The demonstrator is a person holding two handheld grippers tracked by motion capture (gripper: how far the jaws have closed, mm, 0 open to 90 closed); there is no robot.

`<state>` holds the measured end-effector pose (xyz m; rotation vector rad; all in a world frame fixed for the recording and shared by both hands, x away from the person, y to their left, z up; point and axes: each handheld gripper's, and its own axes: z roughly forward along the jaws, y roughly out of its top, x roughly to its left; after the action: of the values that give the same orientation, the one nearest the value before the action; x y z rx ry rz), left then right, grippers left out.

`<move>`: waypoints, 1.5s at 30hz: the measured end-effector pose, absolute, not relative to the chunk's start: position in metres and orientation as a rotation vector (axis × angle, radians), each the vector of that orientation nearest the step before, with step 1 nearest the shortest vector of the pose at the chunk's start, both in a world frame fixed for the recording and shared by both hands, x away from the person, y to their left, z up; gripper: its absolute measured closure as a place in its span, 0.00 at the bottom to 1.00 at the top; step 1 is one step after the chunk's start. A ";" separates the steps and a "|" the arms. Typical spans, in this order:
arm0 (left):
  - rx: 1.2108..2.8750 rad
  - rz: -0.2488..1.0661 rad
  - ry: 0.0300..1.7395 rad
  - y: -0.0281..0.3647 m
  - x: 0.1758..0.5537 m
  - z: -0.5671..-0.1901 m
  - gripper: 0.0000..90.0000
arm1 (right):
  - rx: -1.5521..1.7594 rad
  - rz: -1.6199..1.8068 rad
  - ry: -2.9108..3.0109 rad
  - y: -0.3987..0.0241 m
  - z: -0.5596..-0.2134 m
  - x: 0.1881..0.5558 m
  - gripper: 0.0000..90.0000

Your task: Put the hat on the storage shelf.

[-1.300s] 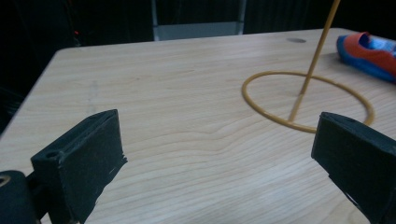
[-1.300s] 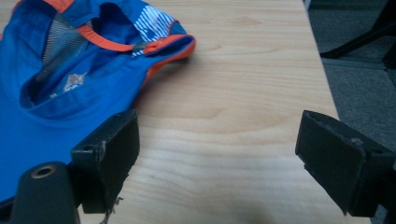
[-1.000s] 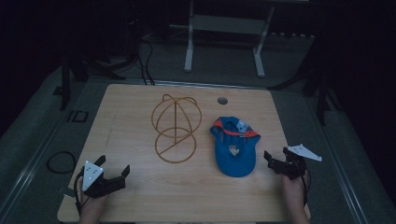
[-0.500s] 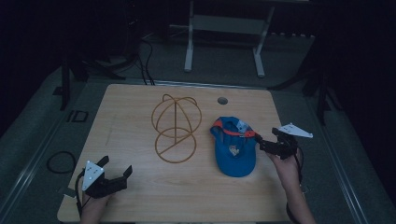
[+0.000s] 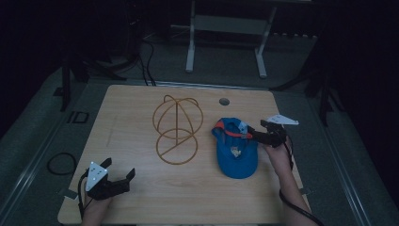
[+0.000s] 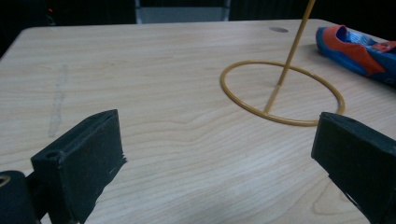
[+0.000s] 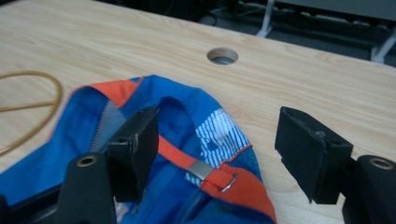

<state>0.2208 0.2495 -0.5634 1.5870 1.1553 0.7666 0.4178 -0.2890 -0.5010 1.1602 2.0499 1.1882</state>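
A blue cap [image 5: 235, 157] with orange trim lies upside down on the right half of the wooden table [image 5: 141, 197]. My right gripper [image 5: 254, 135] reaches in from the right at the cap's back rim. In the right gripper view the cap's [image 7: 56, 163] orange strap and metal buckle [image 7: 205, 170] lie between the jaws of the right gripper [image 7: 219, 154]. The jaws have just been closing, but they stand apart and do not press on the strap. A gold wire cap stand [image 5: 177, 123] rises at mid-table. My left gripper [image 5: 118, 168] rests open at the front left, with nothing between its jaws [image 6: 217, 163].
A round hole [image 5: 224, 101] pierces the table behind the cap. The stand's base ring [image 6: 280, 120] lies ahead of the left gripper, the cap [image 6: 359, 49] beyond it. Behind the table stand metal frame legs [image 5: 190, 47]. A cable loop [image 5: 60, 163] lies on the floor at left.
My right gripper has moved from the table's right edge away from the person and leftward to the cap's back rim, and its jaws stand narrower. The left gripper has kept still.
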 end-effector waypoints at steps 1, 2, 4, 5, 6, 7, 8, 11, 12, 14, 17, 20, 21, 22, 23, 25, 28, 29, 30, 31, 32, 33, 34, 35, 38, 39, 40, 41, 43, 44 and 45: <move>1.587 0.767 1.155 0.250 0.221 -0.563 0.03 | 1.153 1.176 2.053 -0.287 -0.503 0.421 0.36; 1.600 0.795 1.151 0.248 0.220 -0.563 0.03 | 1.158 1.156 2.044 -0.286 -0.506 0.425 0.36; 1.618 0.809 1.147 0.247 0.220 -0.563 0.05 | 1.169 1.163 2.051 -0.283 -0.510 0.431 0.36; 1.626 0.822 1.146 0.246 0.219 -0.564 0.05 | 1.169 1.163 2.051 -0.283 -0.510 0.431 0.36; 1.626 0.819 1.138 0.246 0.219 -0.564 0.05 | 1.185 1.151 2.066 -0.279 -0.515 0.438 0.38; 1.618 0.815 1.133 0.246 0.219 -0.564 0.05 | 1.187 1.142 2.067 -0.278 -0.516 0.440 0.38; 1.616 0.817 1.133 0.246 0.219 -0.563 0.04 | 1.195 1.124 2.070 -0.275 -0.518 0.444 0.38; 1.617 0.814 1.138 0.246 0.219 -0.563 0.04 | 1.188 1.068 2.083 -0.269 -0.523 0.453 0.40; 1.618 0.800 1.141 0.246 0.219 -0.563 0.04 | 1.194 1.059 2.092 -0.267 -0.524 0.456 0.40; 1.623 0.772 1.153 0.246 0.220 -0.563 0.04 | 1.211 1.041 2.108 -0.264 -0.528 0.461 0.40; 1.626 0.761 1.161 0.246 0.221 -0.565 0.03 | 1.232 0.998 2.129 -0.261 -0.535 0.469 0.40; 1.623 0.783 1.162 0.247 0.220 -0.565 0.03 | 1.238 0.939 2.143 -0.259 -0.540 0.474 0.41; 1.623 0.783 1.162 0.247 0.220 -0.565 0.03 | 1.238 0.939 2.143 -0.259 -0.540 0.474 0.41; 1.619 0.787 1.162 0.248 0.220 -0.565 0.03 | 1.260 0.933 2.168 -0.259 -0.543 0.477 0.43; 1.616 0.789 1.166 0.248 0.220 -0.565 0.03 | 1.259 0.931 2.186 -0.258 -0.545 0.479 0.43; 1.616 0.789 1.165 0.248 0.220 -0.565 0.03 | 1.262 0.917 2.193 -0.257 -0.547 0.479 0.44; 1.613 0.793 1.168 0.249 0.220 -0.565 0.03 | 1.232 0.881 2.230 -0.255 -0.553 0.480 0.52; 1.614 0.798 1.172 0.249 0.220 -0.565 0.03 | 1.230 0.877 2.232 -0.254 -0.553 0.480 0.56; 1.616 0.798 1.172 0.249 0.220 -0.565 0.03 | 1.226 0.869 2.241 -0.255 -0.554 0.480 0.60; 1.614 0.797 1.175 0.249 0.220 -0.565 0.03 | 1.230 0.856 2.244 -0.254 -0.555 0.480 0.63; 1.613 0.796 1.180 0.249 0.221 -0.565 0.03 | 1.223 0.858 2.244 -0.255 -0.555 0.479 0.64; 1.614 0.791 1.186 0.249 0.221 -0.564 0.03 | 1.220 0.866 2.245 -0.255 -0.556 0.479 0.66; 1.614 0.791 1.186 0.249 0.221 -0.564 0.03 | 1.220 0.866 2.245 -0.255 -0.556 0.479 0.66; 1.614 0.791 1.194 0.249 0.221 -0.564 0.03 | 1.219 0.890 2.249 -0.256 -0.556 0.478 0.74; 1.608 0.785 1.194 0.249 0.221 -0.563 0.03 | 1.208 0.899 2.249 -0.256 -0.557 0.477 0.79; 1.611 0.783 1.196 0.249 0.220 -0.563 0.03 | 1.184 0.899 2.256 -0.254 -0.558 0.475 0.93; 1.611 0.783 1.196 0.249 0.220 -0.563 0.03 | 1.184 0.899 2.256 -0.254 -0.558 0.475 0.93; 1.621 0.781 1.193 0.249 0.220 -0.563 0.03 | 1.180 0.885 2.261 -0.252 -0.557 0.474 0.96; 1.627 0.781 1.194 0.248 0.220 -0.563 0.03 | 1.186 0.878 2.265 -0.251 -0.556 0.475 0.97; 1.628 0.786 1.196 0.248 0.220 -0.564 0.03 | 1.181 0.852 2.267 -0.250 -0.555 0.474 0.98; 1.628 0.787 1.196 0.248 0.221 -0.564 0.03 | 1.179 0.851 2.263 -0.250 -0.554 0.474 0.98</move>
<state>0.2207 0.2476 -0.5638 1.6284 1.1959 0.7866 0.4739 -0.2496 -0.5537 1.1794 2.2632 0.8513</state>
